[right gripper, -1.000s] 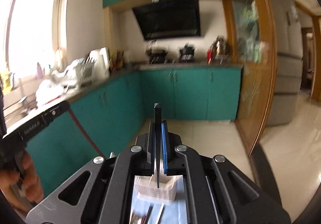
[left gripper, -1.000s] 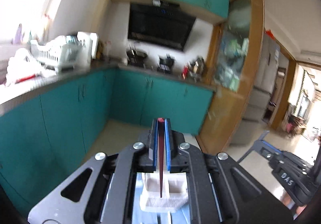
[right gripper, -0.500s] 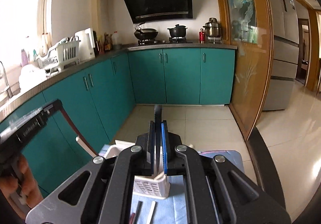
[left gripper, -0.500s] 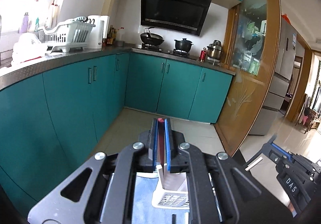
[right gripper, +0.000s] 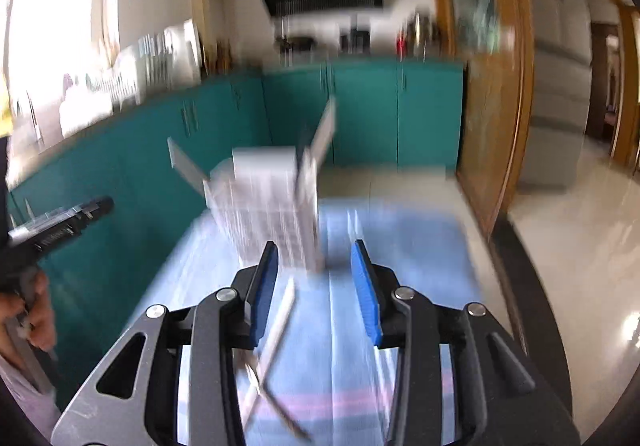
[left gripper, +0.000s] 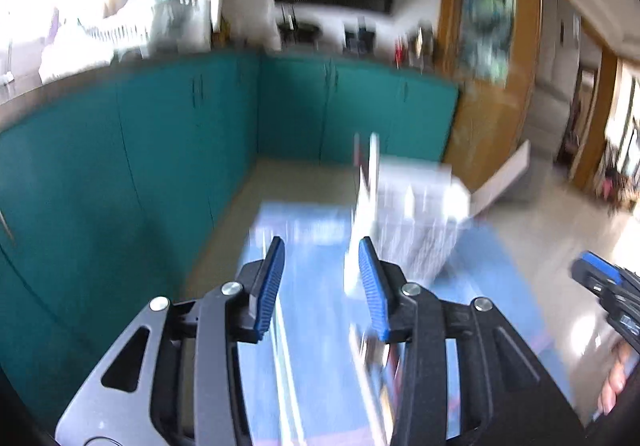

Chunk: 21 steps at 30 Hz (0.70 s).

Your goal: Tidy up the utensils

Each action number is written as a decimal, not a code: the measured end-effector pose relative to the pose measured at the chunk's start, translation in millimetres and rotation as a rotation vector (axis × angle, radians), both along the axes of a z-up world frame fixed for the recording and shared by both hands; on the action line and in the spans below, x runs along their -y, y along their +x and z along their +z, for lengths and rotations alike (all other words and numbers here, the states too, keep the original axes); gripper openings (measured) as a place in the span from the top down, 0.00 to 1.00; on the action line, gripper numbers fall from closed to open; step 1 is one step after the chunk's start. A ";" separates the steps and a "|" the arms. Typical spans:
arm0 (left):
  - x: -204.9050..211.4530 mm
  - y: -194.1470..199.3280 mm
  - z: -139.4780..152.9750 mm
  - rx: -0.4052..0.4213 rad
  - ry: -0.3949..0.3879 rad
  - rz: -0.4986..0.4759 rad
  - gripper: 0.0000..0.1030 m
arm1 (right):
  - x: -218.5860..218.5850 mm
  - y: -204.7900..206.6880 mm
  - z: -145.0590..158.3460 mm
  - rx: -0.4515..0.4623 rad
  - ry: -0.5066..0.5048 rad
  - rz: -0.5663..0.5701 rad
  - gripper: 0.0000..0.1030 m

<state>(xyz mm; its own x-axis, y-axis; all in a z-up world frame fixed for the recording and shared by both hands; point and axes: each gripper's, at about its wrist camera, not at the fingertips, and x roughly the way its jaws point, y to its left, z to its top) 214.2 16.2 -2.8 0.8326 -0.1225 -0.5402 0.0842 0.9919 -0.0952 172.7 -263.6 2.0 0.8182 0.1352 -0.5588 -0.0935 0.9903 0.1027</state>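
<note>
left wrist view, heavily motion-blurred. teal cabinets (left gripper: 168, 150) run along the left and far walls under a counter. blue cloth (left gripper: 320, 326) covers the table below the grippers. white slotted utensil caddy (left gripper: 416, 222) stands on the cloth ahead and slightly right of the left gripper (left gripper: 322, 278), with pale flat utensils (left gripper: 374, 166) sticking up out of it; one (left gripper: 500, 182) leans out to the right. left gripper: blue pads spread wide apart, nothing between them. streaks of more utensils lie on the cloth near it, too blurred to name.

right wrist view, same blur. same cabinets (right gripper: 360, 114) behind. caddy (right gripper: 268, 214) ahead and left of the right gripper (right gripper: 314, 288), standing on the cloth (right gripper: 400, 246); utensil handles (right gripper: 326, 130) angle up from it. right gripper: pads parted wide, holding nothing. two thin crossed utensils (right gripper: 268, 350) lie loose on the cloth beneath its left finger. left hand (right gripper: 34, 310) at the frame's left edge grips the other tool's handle.
</note>
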 end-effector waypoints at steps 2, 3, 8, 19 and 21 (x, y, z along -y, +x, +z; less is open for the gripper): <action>6.9 -3.4 -46.1 -0.129 0.016 -0.056 0.63 | -5.9 9.3 -50.2 -0.142 -0.006 0.009 0.63; 10.2 -3.4 -60.4 -0.170 0.020 -0.074 0.63 | -8.1 13.0 -65.3 -0.187 0.006 0.012 0.63; 33.2 -4.0 -115.9 -0.327 0.063 -0.138 0.62 | -25.5 24.2 -120.5 -0.338 0.042 0.023 0.63; 49.6 5.6 -142.2 -0.388 0.100 -0.163 0.56 | -32.5 12.9 -144.3 -0.411 -0.108 -0.047 0.63; 51.2 7.4 -143.1 -0.391 0.104 -0.161 0.54 | -39.2 8.4 -143.9 -0.431 -0.088 0.003 0.63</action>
